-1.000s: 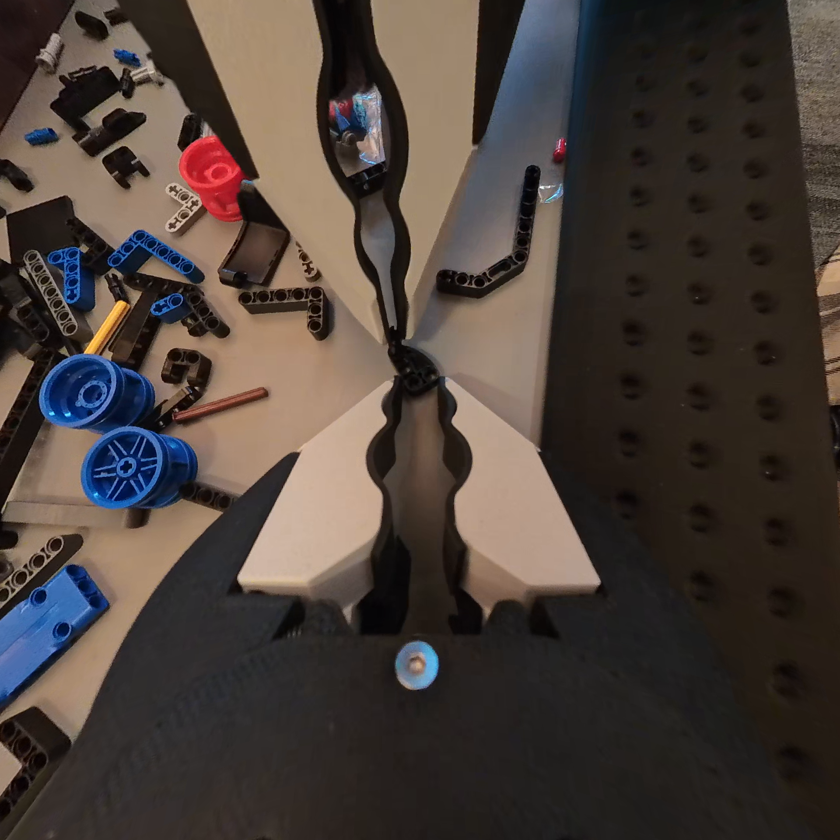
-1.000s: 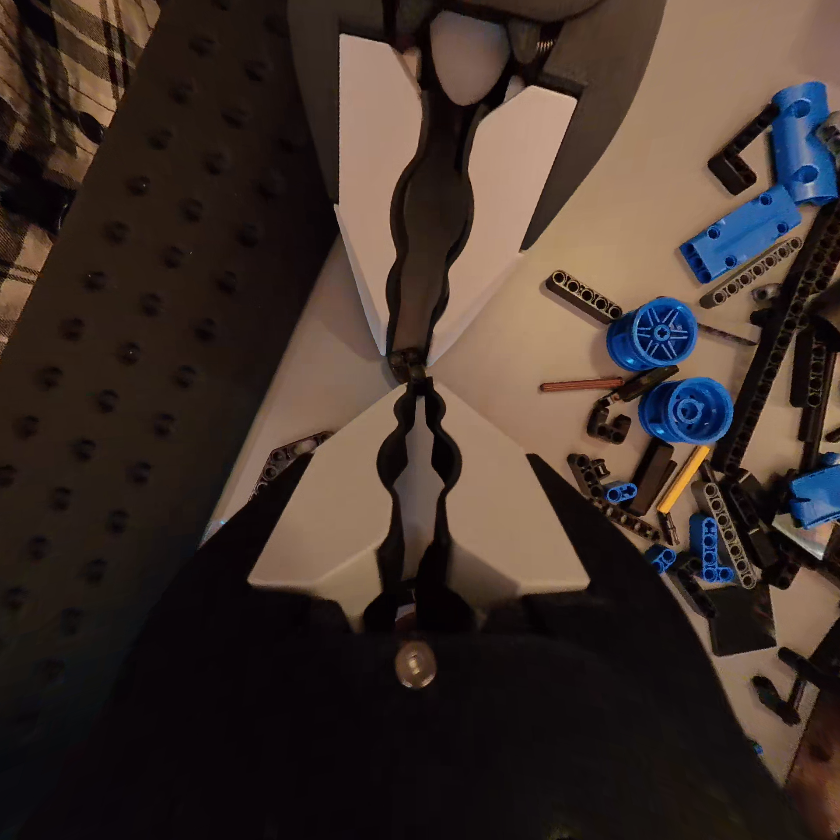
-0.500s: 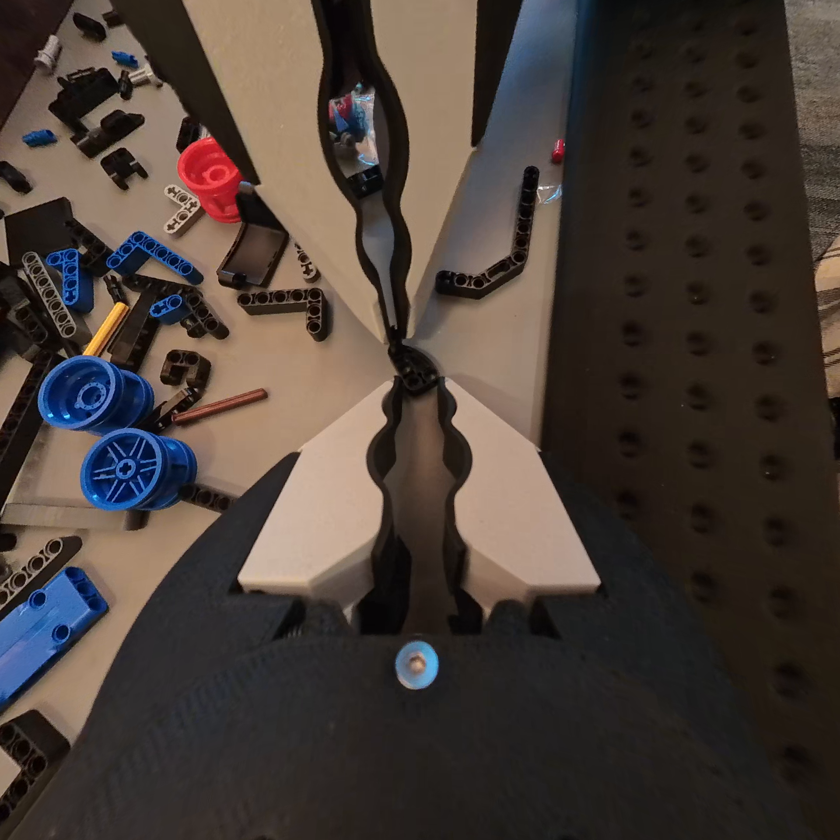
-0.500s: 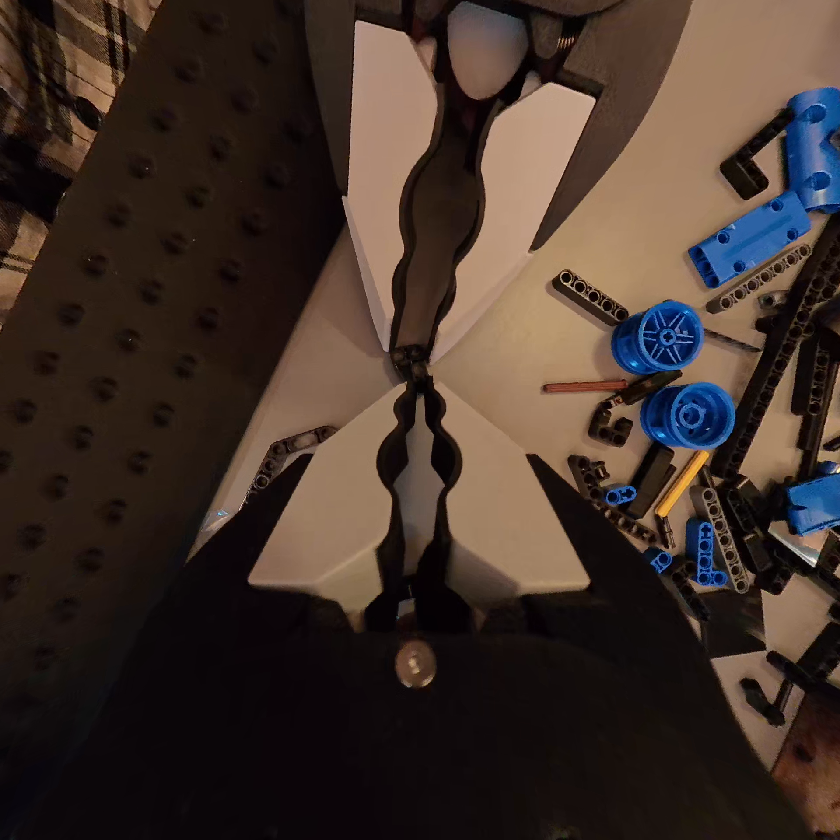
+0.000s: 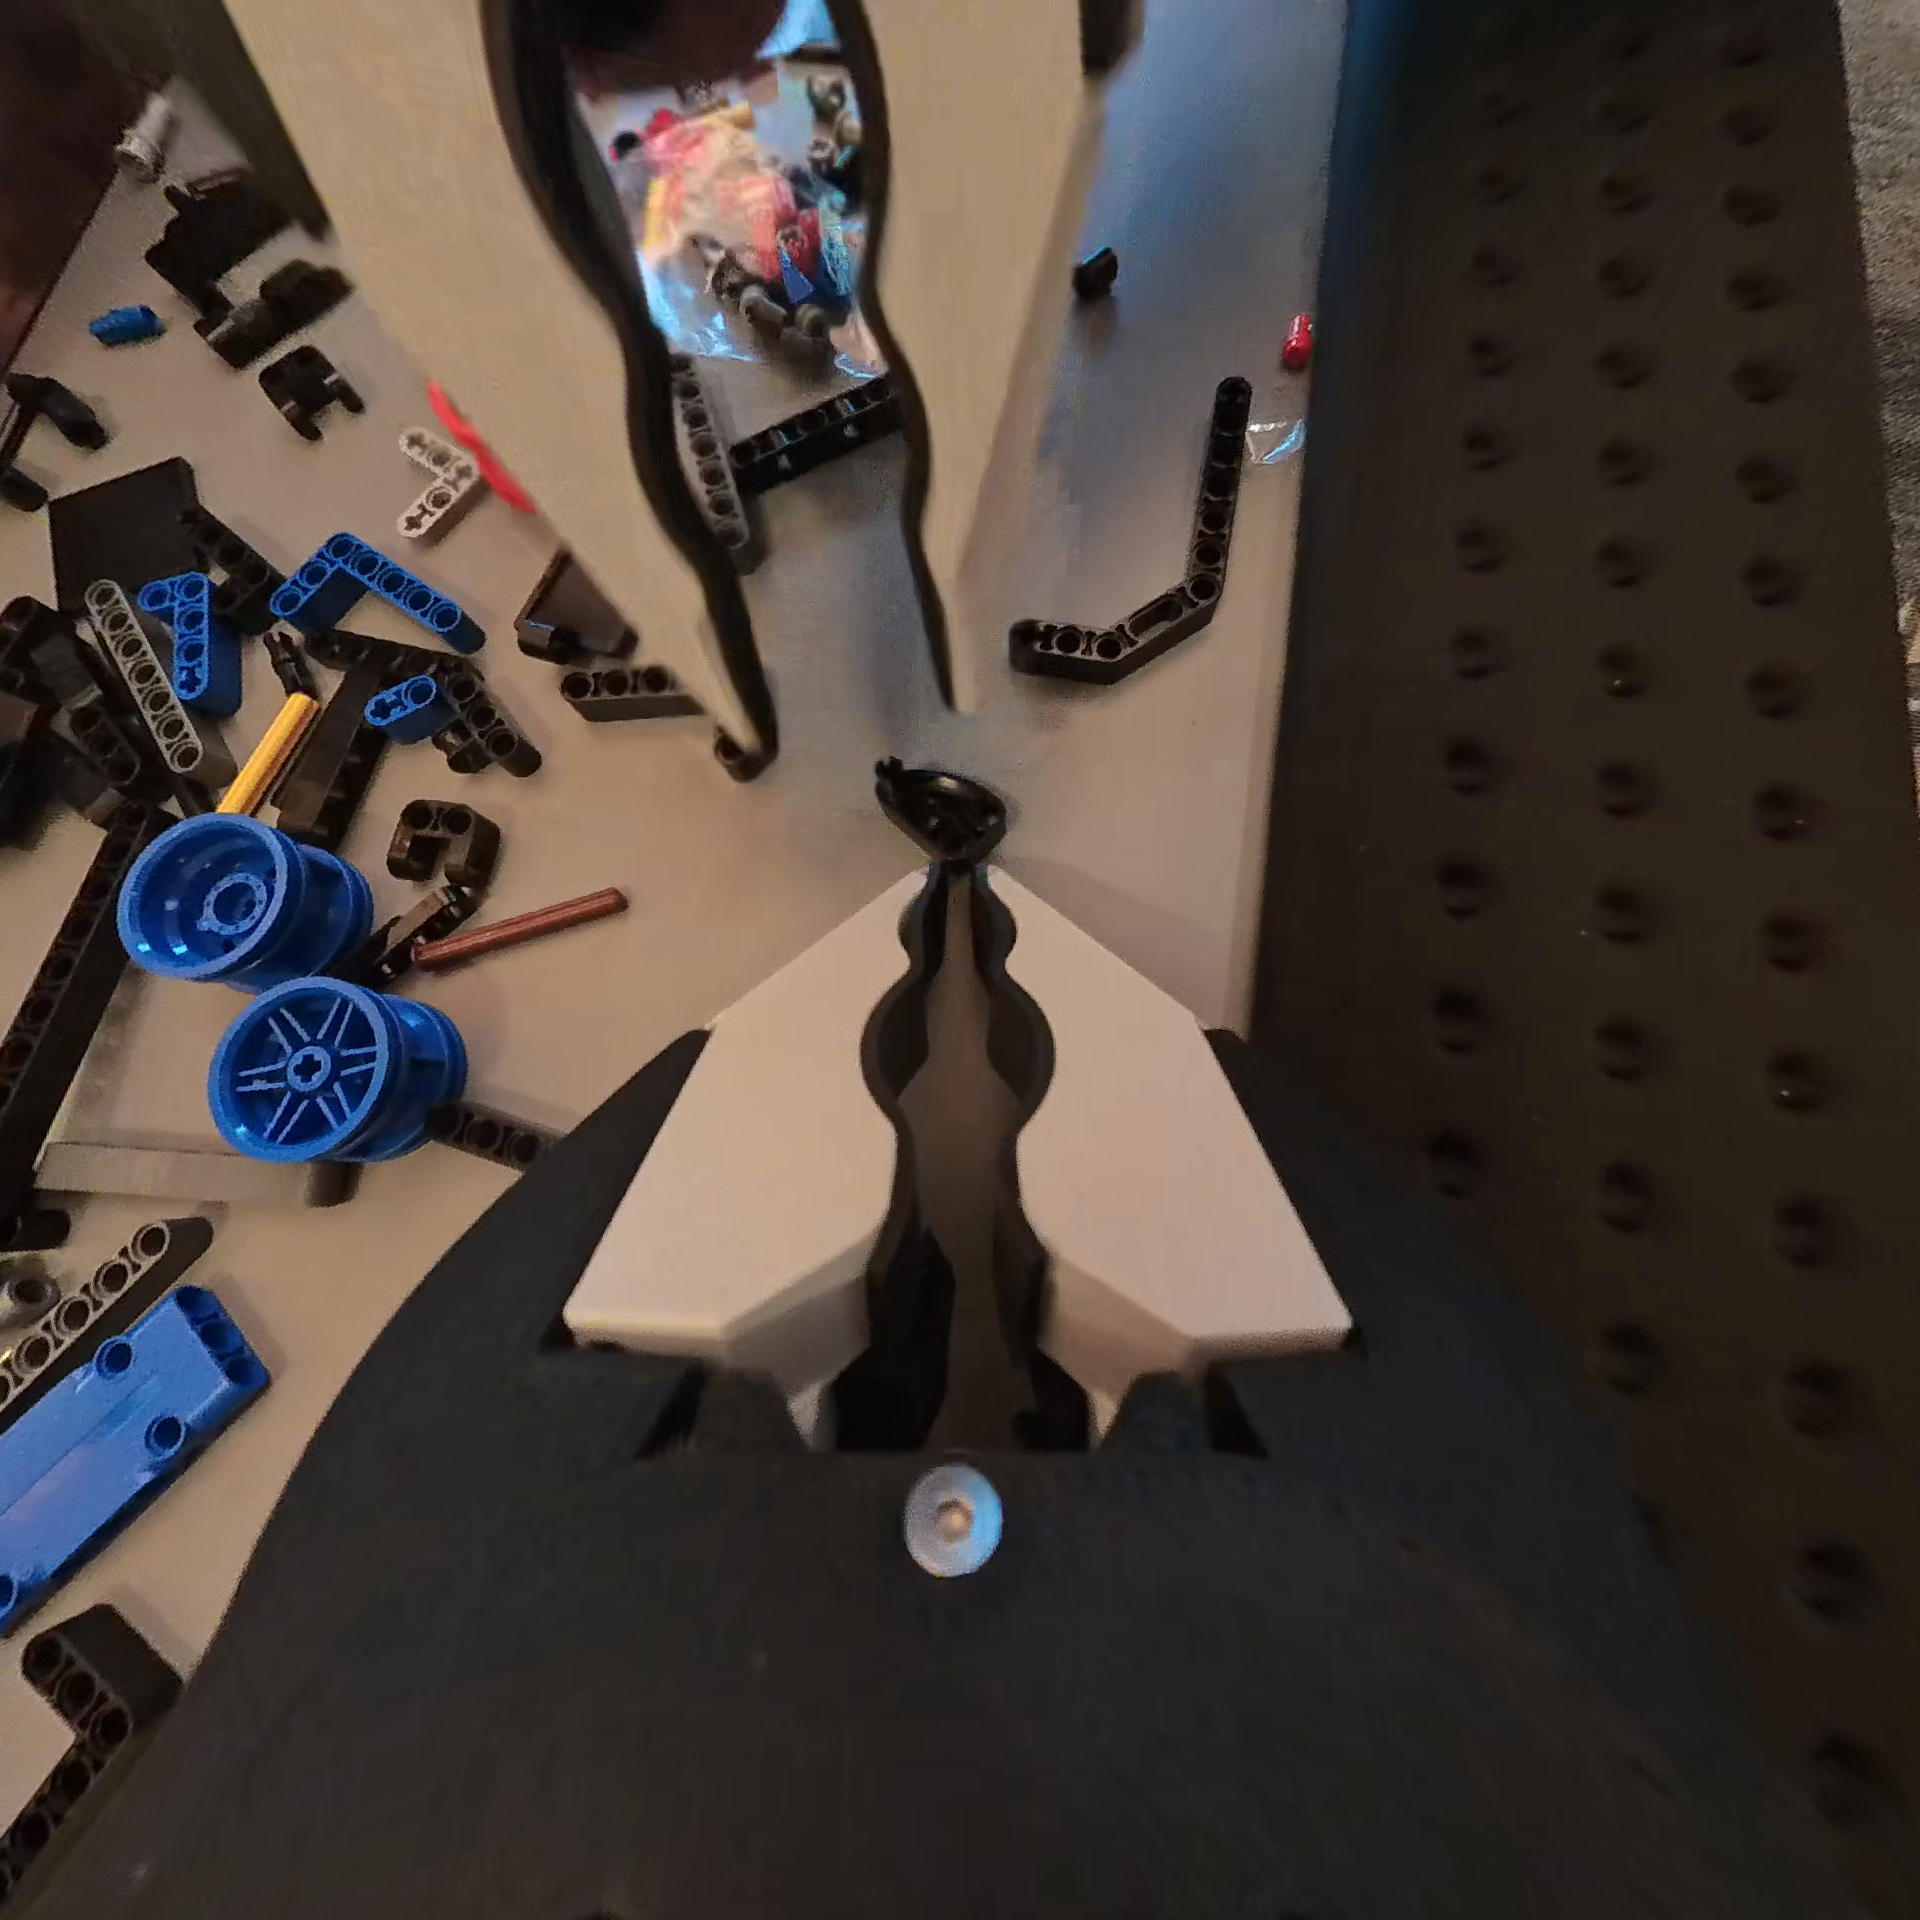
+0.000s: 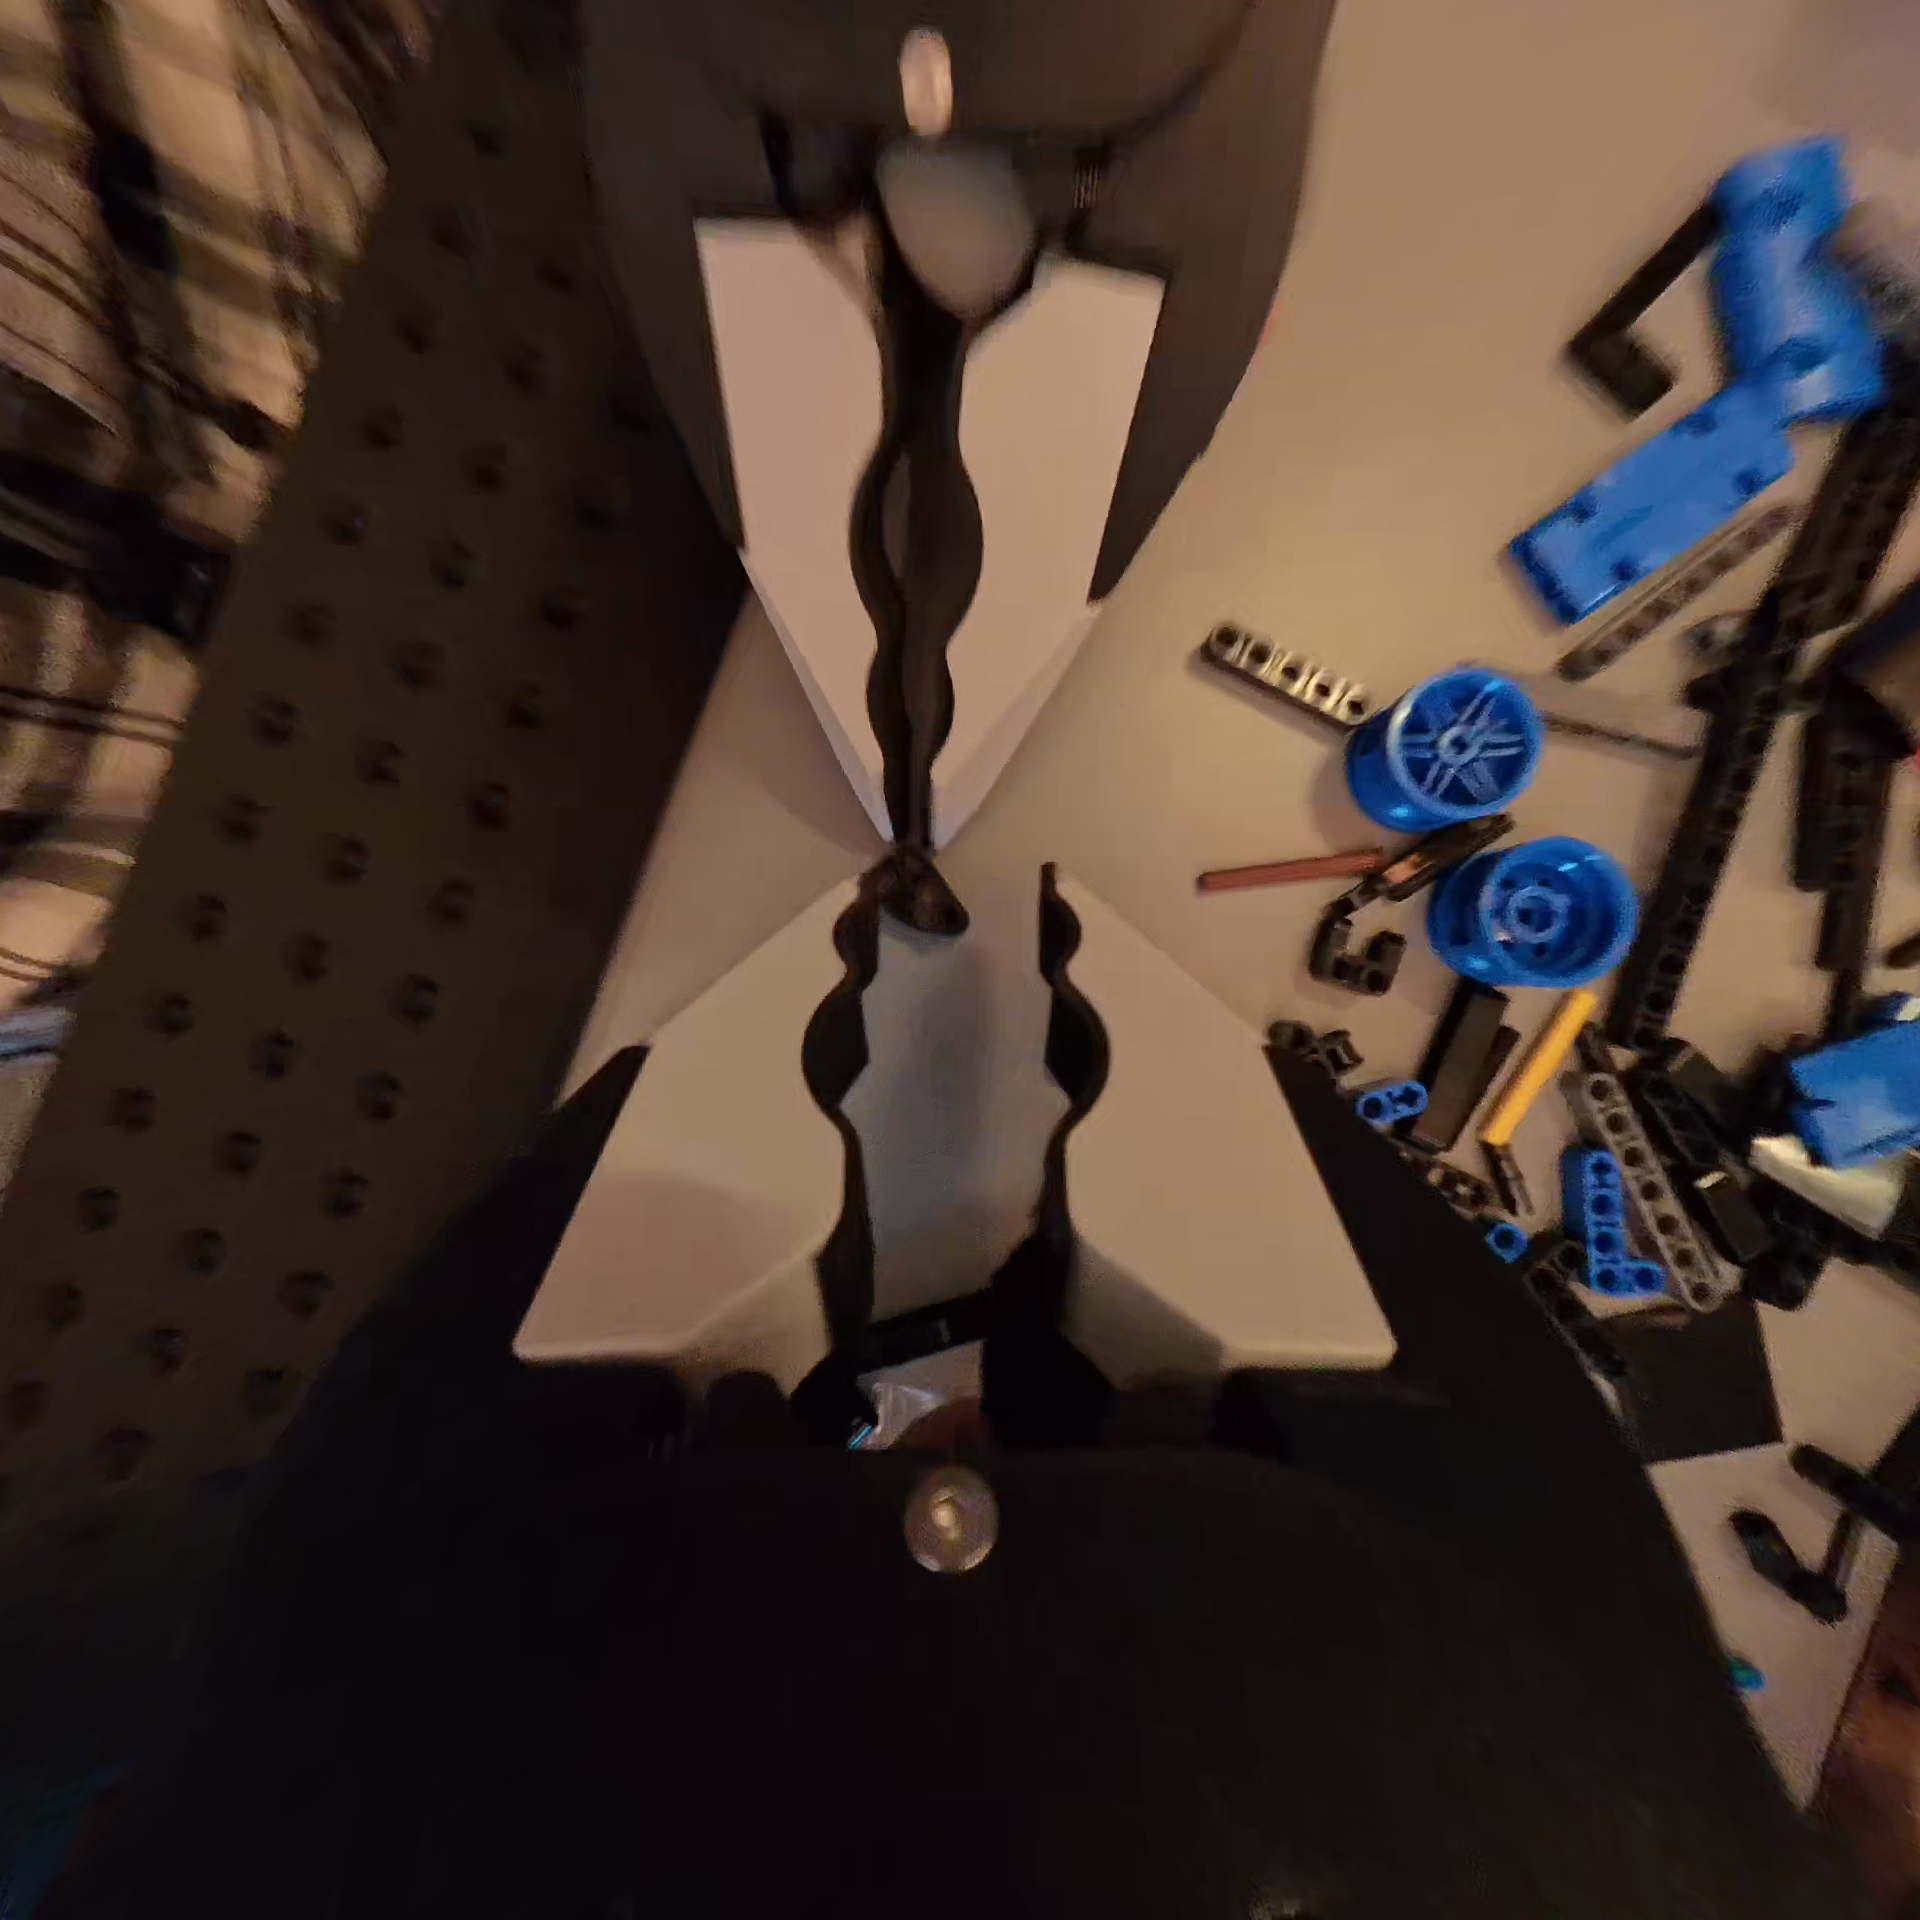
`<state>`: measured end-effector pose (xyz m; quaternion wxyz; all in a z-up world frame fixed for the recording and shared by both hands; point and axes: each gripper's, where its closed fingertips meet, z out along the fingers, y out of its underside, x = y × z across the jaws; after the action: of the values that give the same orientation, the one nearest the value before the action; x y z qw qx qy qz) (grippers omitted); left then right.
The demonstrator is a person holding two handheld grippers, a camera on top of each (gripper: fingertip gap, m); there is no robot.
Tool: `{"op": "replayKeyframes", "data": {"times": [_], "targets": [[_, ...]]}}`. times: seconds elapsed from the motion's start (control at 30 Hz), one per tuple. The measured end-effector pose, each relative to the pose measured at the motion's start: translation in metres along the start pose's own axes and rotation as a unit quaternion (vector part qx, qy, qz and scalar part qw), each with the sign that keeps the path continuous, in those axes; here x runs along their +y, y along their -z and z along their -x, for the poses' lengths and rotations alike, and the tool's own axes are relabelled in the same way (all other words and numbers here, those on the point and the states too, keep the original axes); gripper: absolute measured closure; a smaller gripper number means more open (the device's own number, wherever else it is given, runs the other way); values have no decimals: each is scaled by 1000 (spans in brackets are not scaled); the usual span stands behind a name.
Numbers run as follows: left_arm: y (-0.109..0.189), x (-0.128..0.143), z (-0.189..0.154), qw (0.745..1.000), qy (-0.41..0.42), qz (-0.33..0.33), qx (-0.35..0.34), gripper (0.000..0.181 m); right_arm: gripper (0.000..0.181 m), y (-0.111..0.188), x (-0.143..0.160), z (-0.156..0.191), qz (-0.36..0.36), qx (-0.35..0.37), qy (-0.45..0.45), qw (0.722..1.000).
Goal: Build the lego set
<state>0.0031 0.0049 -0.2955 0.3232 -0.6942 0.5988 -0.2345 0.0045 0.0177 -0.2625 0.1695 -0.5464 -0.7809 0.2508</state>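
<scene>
Build barely begun. Left hand-held gripper [image 5: 948, 871] clenched on small black connector piece [image 5: 940, 816] above worktop [image 5: 790, 831]; right hand-held gripper [image 6: 951, 904] released. Blue wheels [image 5: 338, 1070], beams loose.

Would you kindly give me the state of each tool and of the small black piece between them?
Left tool: shut on the small black piece.
Right tool: open, fingers apart.
Small black piece: held off the table, only by the left tool.
Blue wheels: loose, lying on the table.
</scene>
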Motion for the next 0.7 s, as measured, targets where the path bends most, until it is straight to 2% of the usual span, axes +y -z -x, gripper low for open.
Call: {"op": "replayKeyframes", "data": {"times": [0.03, 0.17, 0.33, 0.6, 0.7], "targets": [[0, 0, 0, 1000, 0, 0, 1, 178, 160, 10, -2, 0, -6, 12, 0, 1000], [-1, -1, -3, 1000, -4, 1, 4, 174, 162, 46, 11, -6, -3, 75, -30, 997], [-1, -2, -6, 1000, -6, 0, 6, 171, 164, 86, 68, 7, 54, 151, -102, 982], [-4, -5, -10, 1000, -6, -3, 16, 166, 168, 95, 153, 31, 112, 209, -194, 952], [-4, -5, -9, 1000, -6, -3, 14, 165, 169, 97, 165, 42, 104, 202, -216, 950]]}}
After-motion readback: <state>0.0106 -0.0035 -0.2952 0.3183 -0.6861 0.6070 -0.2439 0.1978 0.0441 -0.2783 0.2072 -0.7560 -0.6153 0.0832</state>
